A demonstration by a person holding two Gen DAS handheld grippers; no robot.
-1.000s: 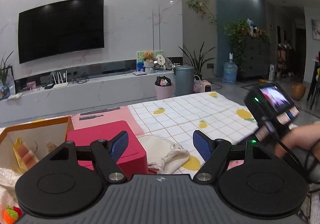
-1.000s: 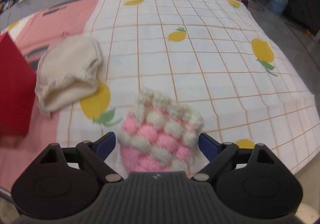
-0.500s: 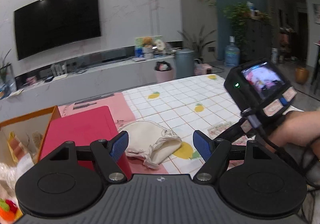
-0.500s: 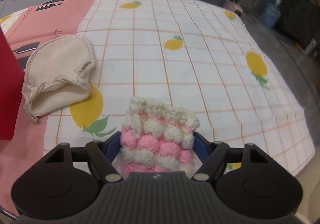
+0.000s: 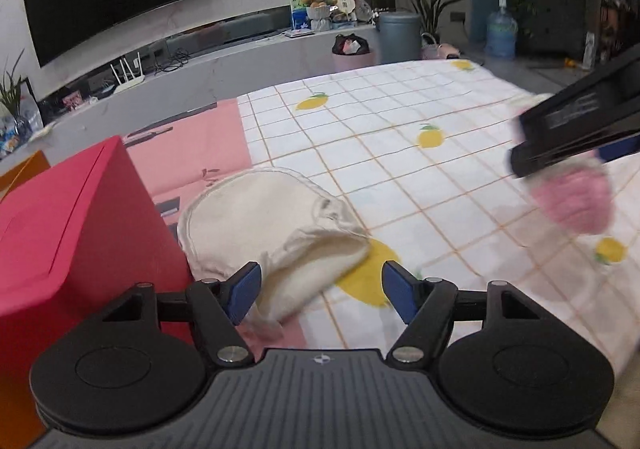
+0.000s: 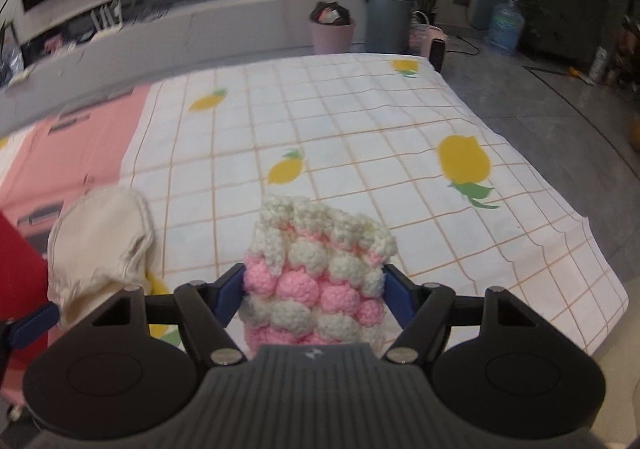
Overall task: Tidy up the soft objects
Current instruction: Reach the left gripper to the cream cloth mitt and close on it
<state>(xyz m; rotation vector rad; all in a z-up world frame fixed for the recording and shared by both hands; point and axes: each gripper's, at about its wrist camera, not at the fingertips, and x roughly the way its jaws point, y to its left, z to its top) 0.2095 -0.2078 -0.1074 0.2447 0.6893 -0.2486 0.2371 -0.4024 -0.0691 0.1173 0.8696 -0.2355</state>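
Yarn pouch (image 6: 316, 281), pink and white, sits pinched in my right tool (image 6: 314, 291), base hidden behind its body. My left tool (image 5: 320, 291) gapes, holding nothing, over the cream bag (image 5: 276, 237) on the surface (image 5: 400, 153), beside a red box (image 5: 72, 225) cut off at left

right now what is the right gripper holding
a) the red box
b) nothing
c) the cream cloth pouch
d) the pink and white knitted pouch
d: in the right wrist view the right gripper has both blue pads pressed against the sides of the pink and white knitted pouch, while the cream cloth pouch lies apart on the tablecloth.
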